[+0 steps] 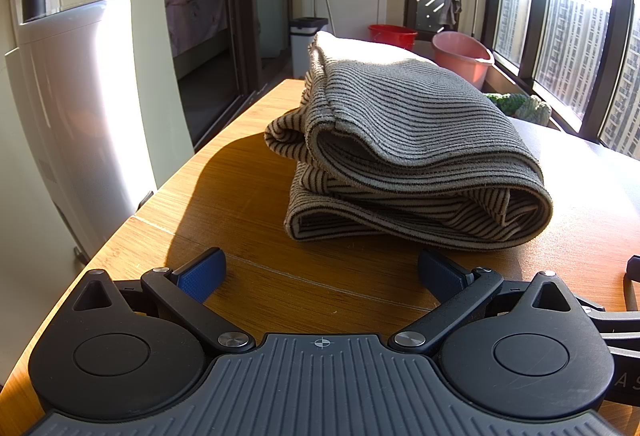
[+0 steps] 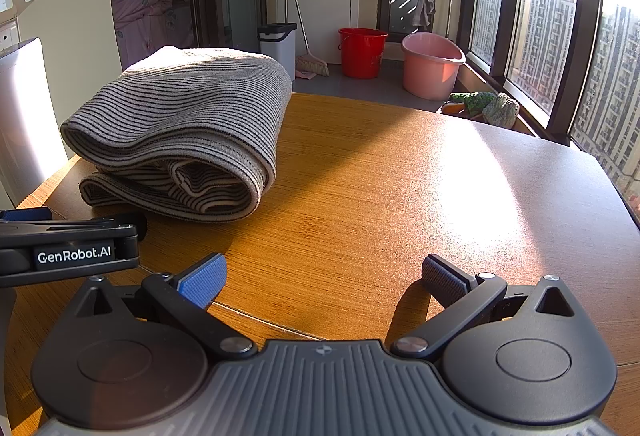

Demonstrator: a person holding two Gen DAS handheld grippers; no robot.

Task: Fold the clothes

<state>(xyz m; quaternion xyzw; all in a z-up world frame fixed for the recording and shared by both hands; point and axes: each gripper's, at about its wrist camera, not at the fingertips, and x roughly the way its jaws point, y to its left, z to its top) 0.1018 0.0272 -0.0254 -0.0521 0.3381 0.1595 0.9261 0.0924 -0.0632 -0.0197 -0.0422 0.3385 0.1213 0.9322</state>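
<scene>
The bench (image 2: 360, 171) fills both views, a wooden top lit hard by low sun from the windows (image 2: 552, 15) beyond it. The striped garment (image 1: 404, 139) is the landmark: it lies on the bench as a thick, compact bundle, doubled over several times, with rounded fold edges and open layer ends facing the cameras. In the right wrist view it sits toward the bench's far left part (image 2: 180, 127); the rest of the top to its right is bare wood.

Beyond the garment, on the floor, stand a pink tub (image 2: 432, 69), a red bucket (image 2: 362, 51) and a white bin (image 2: 279, 45). A white appliance (image 1: 80, 115) stands off the bench edge to the garment's left.

The left hand-held gripper (image 1: 320, 274) sits just short of the garment's near edge, its jaws spread wide with nothing between them and not touching the cloth. The right hand-held gripper (image 2: 324, 278) is also spread and empty, over bare wood to the right of the garment and well apart from it; the left tool's body shows at its side.

Judging by the bundle, the folding of this piece looks done or nearly so: the layers are stacked, though the edges are loose and uneven. What could remain is a tidy-up, a last squaring or moving it aside. No other clothing shows on the bench.
</scene>
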